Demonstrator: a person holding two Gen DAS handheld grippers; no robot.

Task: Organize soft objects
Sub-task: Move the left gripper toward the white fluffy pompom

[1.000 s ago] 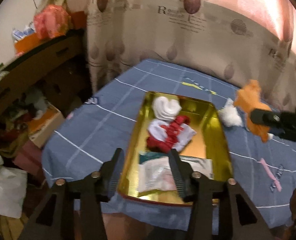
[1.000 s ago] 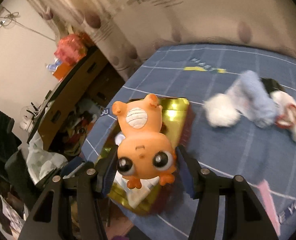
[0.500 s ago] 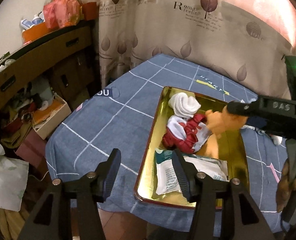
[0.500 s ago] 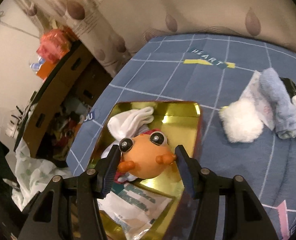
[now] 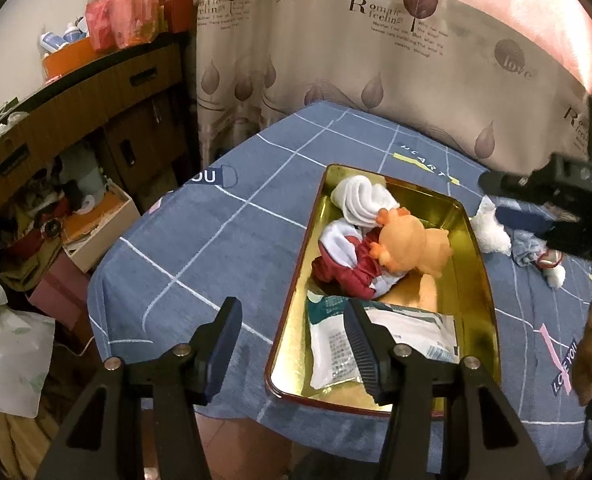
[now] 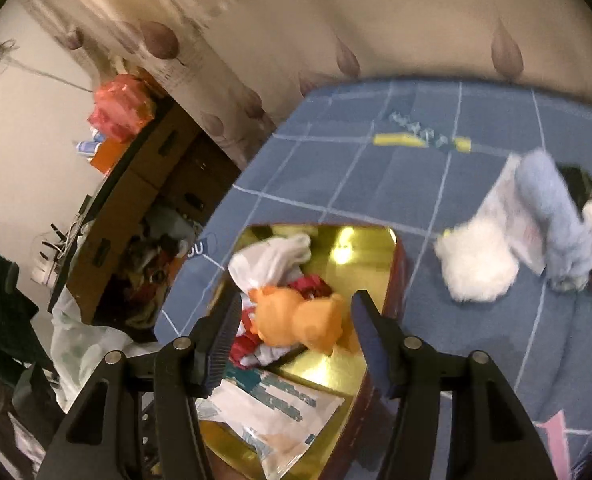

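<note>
Whereas R gripper [image 6: 296, 336] clamped orange toy [image 5: 414, 245] 0.5 s ago, jaws now apart, toy in gold tray [image 5: 481, 288]; L gripper [image 5: 292, 338] jaws apart.

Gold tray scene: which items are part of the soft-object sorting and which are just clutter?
Job items:
- gold tray
- orange plush toy, in the tray
- white socks, in the tray
- red-and-white cloth, in the tray
- white fluffy item, on the tablecloth
- blue rolled cloth, on the tablecloth

Just lying about:
- red plastic bag
- cardboard box
- curtain
</note>
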